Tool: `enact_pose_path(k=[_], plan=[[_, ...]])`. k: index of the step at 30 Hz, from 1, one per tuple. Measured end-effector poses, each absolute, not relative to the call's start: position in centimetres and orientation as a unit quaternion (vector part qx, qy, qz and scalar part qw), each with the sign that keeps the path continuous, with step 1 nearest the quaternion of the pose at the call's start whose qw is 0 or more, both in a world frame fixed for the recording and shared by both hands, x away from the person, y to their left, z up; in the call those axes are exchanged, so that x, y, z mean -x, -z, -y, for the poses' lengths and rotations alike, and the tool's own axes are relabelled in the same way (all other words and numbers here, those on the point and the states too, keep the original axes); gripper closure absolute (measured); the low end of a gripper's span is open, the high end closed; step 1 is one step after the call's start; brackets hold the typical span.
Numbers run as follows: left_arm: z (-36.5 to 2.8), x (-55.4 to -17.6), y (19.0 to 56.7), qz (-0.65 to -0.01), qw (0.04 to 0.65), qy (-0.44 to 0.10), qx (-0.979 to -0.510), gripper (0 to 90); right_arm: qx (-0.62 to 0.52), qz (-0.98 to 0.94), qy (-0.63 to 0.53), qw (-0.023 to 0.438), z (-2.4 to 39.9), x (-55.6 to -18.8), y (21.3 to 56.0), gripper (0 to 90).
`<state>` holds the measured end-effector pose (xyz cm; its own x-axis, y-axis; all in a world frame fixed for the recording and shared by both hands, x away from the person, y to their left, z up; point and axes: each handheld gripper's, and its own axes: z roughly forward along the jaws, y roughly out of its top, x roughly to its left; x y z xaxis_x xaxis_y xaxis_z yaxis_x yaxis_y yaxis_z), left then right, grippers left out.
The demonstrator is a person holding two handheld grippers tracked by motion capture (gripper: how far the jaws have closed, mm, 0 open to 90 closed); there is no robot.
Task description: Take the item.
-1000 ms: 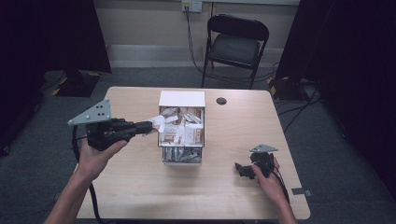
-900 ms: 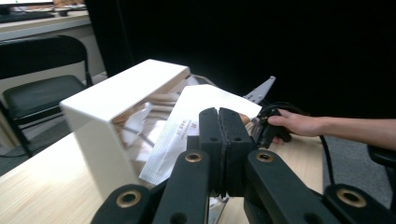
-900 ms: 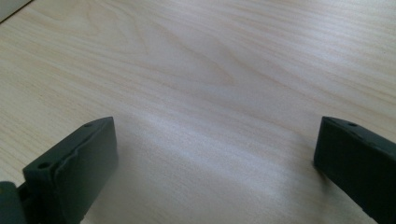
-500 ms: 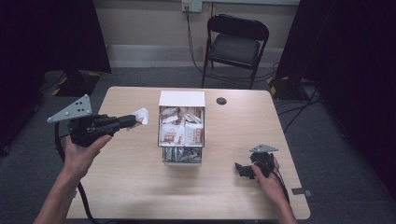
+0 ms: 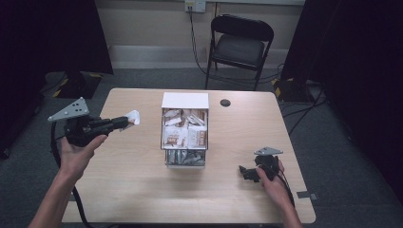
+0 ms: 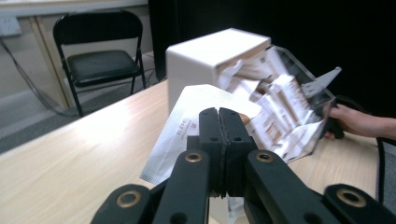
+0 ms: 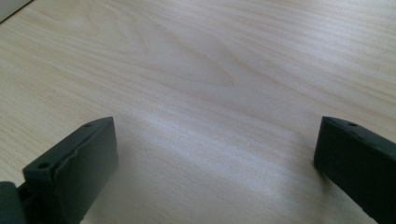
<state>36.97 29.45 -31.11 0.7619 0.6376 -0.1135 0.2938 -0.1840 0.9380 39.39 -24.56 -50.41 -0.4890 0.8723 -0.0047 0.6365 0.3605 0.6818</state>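
— Silvery sachet, pinched flat in the left gripper, held clear above the bench near its left edge. Why up there?

— Probably lifted free of the clear box at bench centre, packed with more sachets. Forearm reaching in from the near-left corner, palm under the tool, jaws aimed at the box.

— And further right?

— Right gripper spread wide, empty, resting low near the near-right corner, likely just parked.

Left claw pinches a white packet beside the packet-filled box; right claw rests on the table.
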Motion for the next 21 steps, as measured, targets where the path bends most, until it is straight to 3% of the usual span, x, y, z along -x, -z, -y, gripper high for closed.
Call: enact_pose_path(k=[21], plan=[[-28.4, -39.5, 37.9, -0.341, 0.482, -0.115, -0.799, 89.3, -0.470, -0.803, -0.315, 0.187, 24.6, -39.4, 50.4, 0.0]])
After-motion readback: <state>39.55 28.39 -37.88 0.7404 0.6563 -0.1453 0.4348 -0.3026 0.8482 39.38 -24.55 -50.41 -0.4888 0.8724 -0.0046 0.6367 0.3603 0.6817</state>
